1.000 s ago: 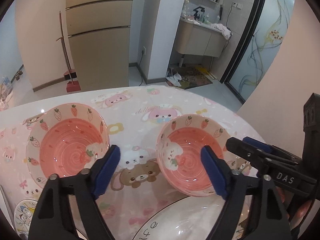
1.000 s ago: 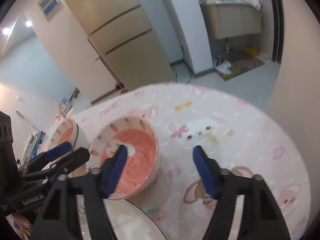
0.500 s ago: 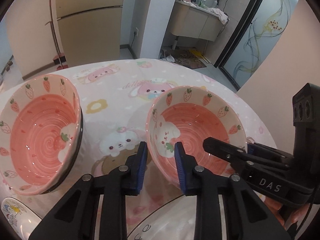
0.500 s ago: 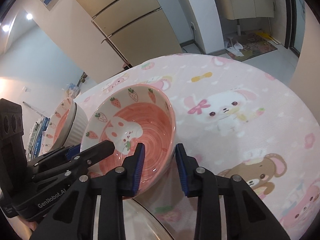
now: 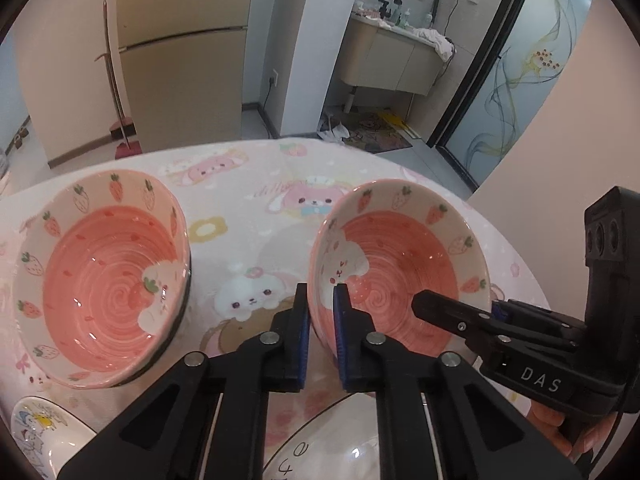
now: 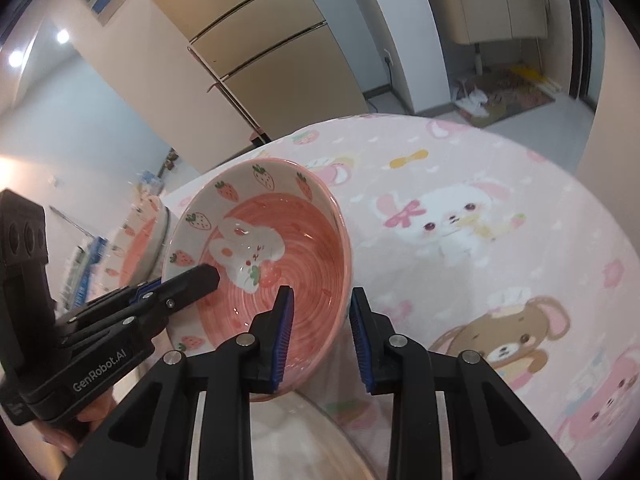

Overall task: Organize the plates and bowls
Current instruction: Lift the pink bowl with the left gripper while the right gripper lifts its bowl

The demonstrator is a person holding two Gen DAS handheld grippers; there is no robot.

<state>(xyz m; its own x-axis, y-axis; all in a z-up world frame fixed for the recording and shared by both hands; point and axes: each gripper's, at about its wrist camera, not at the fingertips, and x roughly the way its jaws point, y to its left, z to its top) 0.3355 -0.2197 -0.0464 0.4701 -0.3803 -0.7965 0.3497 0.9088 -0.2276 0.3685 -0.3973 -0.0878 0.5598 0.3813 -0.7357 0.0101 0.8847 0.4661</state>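
Observation:
A pink strawberry bowl (image 5: 400, 264) with a white rabbit inside is held tilted above the table. My left gripper (image 5: 320, 316) is shut on its left rim. My right gripper (image 6: 320, 332) is shut on its right rim (image 6: 340, 280); it shows in the left wrist view (image 5: 460, 320). A second matching bowl (image 5: 104, 276) stands on the table to the left, on a dark-rimmed dish. A large white plate (image 5: 340, 440) lies just under both grippers.
The round table (image 6: 500, 220) has a pink cartoon cloth. A small plate with a cartoon print (image 5: 44, 436) lies at the near left edge. A fridge, a washbasin cabinet and a glass door stand behind the table.
Both grippers closed from wide open onto opposite rims of the right bowl. The bowl has since risen and tilted a little between them.

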